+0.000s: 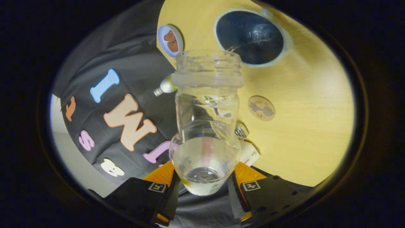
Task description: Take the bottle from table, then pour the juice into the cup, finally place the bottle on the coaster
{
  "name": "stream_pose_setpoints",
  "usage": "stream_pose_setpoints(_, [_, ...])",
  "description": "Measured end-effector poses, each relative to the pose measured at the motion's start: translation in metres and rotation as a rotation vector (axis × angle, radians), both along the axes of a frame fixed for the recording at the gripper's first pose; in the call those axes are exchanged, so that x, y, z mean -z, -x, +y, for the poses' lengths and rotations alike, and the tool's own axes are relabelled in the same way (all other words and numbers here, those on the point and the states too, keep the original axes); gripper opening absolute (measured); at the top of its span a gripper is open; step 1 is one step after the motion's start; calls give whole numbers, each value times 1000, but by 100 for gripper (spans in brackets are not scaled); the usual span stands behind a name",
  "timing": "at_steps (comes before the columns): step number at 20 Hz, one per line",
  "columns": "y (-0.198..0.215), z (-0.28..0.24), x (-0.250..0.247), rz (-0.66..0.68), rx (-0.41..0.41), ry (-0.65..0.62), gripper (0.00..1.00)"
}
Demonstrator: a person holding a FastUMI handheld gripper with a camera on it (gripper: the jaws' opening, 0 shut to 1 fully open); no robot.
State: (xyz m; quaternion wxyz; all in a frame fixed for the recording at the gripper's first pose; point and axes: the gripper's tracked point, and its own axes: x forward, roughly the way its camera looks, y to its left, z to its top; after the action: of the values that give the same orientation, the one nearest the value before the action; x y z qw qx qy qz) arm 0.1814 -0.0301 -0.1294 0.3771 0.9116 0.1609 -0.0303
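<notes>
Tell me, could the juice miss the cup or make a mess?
Maybe. The thin stream leaves the bottle and crosses the near rim of the cup, so a wobble could splash the table. The gripper holds only the bottle's bottom end in its jaws, so it might slip.

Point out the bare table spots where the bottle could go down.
Gripper holds the tilted bottle, pouring into the cup. Bare table lies beyond the round coaster. Crowded near the tube and small dish.

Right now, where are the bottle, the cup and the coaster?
bottle (207, 104): gripper view, on its clear neck, between the fingers.
cup (250, 38): gripper view, on its dark inside.
coaster (261, 108): gripper view, on its round face.
</notes>
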Motion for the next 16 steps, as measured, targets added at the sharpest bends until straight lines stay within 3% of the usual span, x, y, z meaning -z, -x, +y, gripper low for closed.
stream_pose_setpoints(16, [4, 0, -5, 15, -31, -91, 71])
